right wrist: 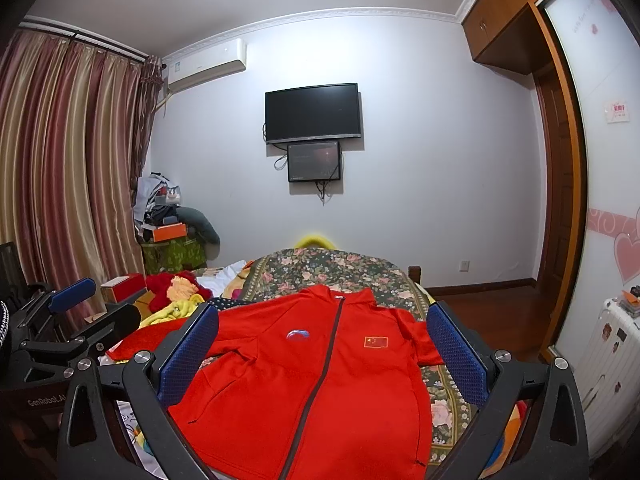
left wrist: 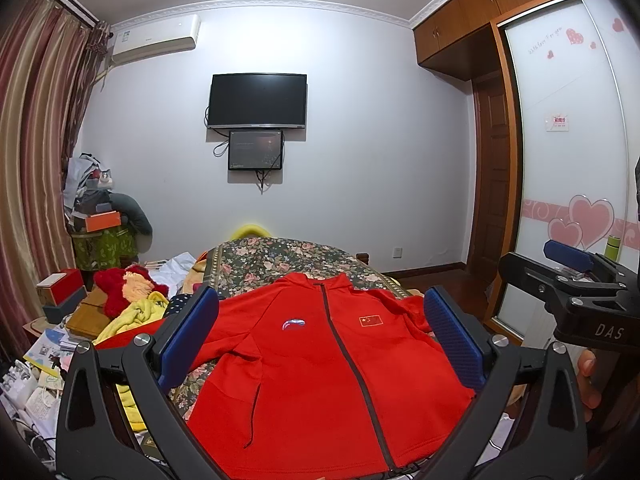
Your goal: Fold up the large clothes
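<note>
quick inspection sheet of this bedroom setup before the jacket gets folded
surface: bed with floral cover, jacket on top
job's things: red jacket spread flat, front up, zipped, sleeves out
clutter: red plush and yellow cloth left of bed; boxes and papers beyond
grippers: left gripper open, above jacket; right gripper open, above jacket; neither touching cloth
cables: wires hanging below the wall tv and small screen
surroundings: curtains, air conditioner, wardrobe

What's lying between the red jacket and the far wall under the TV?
Mostly the floral bedspread, and past its far edge something yellow. Both wrist views show it; the red jacket lies on that spread.
</note>
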`<state>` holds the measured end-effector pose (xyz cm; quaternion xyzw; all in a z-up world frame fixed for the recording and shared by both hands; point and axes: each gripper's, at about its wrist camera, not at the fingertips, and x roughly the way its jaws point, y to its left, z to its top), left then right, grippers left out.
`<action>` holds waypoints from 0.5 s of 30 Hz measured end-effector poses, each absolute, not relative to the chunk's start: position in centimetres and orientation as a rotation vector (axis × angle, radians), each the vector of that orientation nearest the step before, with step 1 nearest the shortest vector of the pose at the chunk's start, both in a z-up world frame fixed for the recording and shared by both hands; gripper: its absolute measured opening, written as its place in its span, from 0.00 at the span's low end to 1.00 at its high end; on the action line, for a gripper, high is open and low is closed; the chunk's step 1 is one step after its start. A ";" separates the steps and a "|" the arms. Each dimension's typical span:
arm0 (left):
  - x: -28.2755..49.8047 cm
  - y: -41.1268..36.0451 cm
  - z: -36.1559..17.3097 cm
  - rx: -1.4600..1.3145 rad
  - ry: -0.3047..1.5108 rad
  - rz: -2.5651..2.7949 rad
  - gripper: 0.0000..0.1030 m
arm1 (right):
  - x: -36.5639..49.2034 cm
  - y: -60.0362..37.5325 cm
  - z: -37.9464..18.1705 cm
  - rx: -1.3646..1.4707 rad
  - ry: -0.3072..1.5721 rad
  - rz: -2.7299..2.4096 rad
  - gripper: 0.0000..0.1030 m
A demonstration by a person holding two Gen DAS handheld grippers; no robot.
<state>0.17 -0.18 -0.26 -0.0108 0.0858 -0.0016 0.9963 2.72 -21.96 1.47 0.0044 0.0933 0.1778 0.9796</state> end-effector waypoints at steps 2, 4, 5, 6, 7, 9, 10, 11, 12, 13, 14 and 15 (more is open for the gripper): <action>0.2 -0.2 -0.4 -0.023 0.172 -0.003 1.00 | 2.7 -21.9 1.5 0.009 0.188 0.359 1.00; 0.2 -0.1 -0.5 -0.025 0.174 -0.002 1.00 | 2.8 -21.9 1.5 0.008 0.189 0.359 1.00; 0.2 -0.1 -0.5 -0.026 0.174 -0.002 1.00 | 2.8 -21.9 1.5 0.008 0.189 0.359 1.00; 0.2 -0.1 -0.5 -0.027 0.174 -0.002 1.00 | 2.8 -21.9 1.5 0.008 0.189 0.359 1.00; 0.2 -0.1 -0.5 -0.027 0.174 -0.002 1.00 | 2.8 -21.9 1.5 0.008 0.189 0.359 1.00; 0.2 -0.1 -0.5 -0.027 0.174 -0.003 1.00 | 2.8 -21.9 1.5 0.008 0.190 0.359 1.00; 0.2 -0.1 -0.5 -0.026 0.174 -0.003 1.00 | 2.8 -21.9 1.5 0.008 0.189 0.359 1.00; 0.2 -0.1 -0.5 -0.026 0.175 -0.002 1.00 | 2.8 -21.9 1.5 0.008 0.190 0.359 1.00; 0.2 0.0 -0.5 -0.026 0.175 -0.002 1.00 | 2.8 -21.9 1.5 0.009 0.190 0.359 1.00; 0.2 0.0 -0.5 -0.026 0.175 -0.002 1.00 | 2.8 -21.9 1.5 0.009 0.190 0.360 1.00; 0.2 0.0 -0.5 -0.026 0.176 -0.002 1.00 | 2.8 -21.9 1.5 0.009 0.190 0.360 1.00; 0.2 0.0 -0.6 -0.027 0.176 -0.001 1.00 | 2.8 -21.9 1.5 0.009 0.190 0.361 1.00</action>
